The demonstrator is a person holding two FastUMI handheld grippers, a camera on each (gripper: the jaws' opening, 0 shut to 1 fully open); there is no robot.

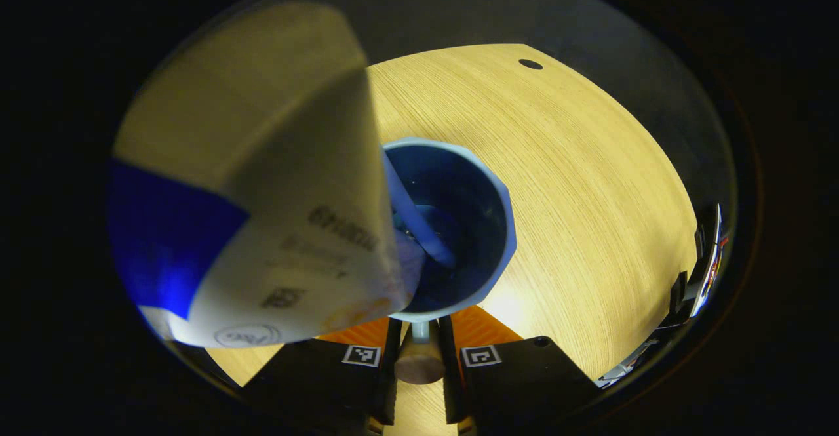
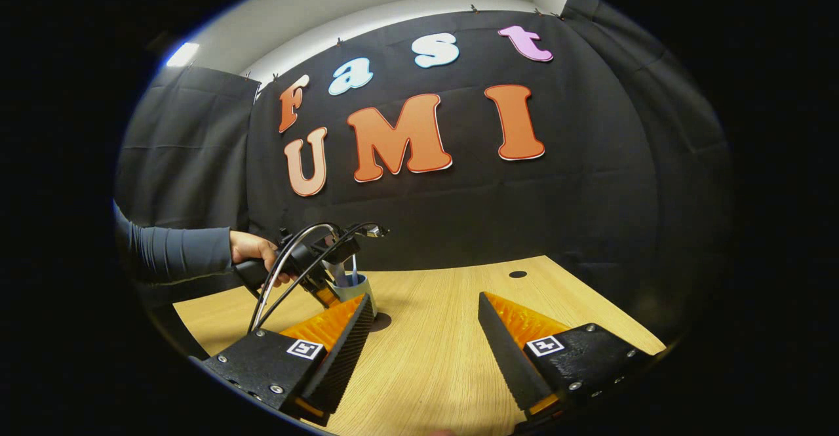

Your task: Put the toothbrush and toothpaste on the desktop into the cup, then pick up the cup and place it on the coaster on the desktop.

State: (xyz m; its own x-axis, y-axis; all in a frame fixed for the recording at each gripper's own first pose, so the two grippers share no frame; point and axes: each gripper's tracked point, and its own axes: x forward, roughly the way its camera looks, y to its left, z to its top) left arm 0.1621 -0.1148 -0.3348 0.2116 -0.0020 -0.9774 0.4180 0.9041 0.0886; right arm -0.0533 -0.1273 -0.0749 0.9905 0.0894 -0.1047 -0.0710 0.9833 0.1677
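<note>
The left tool (image 1: 419,347) is clamped on the handle of the cup (image 1: 485,278), which stands on the bench (image 1: 590,193); toothbrush (image 1: 416,216) and toothpaste (image 1: 262,180) stand inside. The right tool (image 2: 426,331) is apart, hovering above the bench.

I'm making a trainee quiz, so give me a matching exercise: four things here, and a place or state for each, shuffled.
1 toothpaste tube
2 toothbrush
3 cup
4 right gripper

a jaws open, empty
b dark blue inside, pale rim
c pale handle slanting down inside the cup
d white and blue, sticking out over the rim

Pairs: 1-d; 2-c; 3-b; 4-a
</note>
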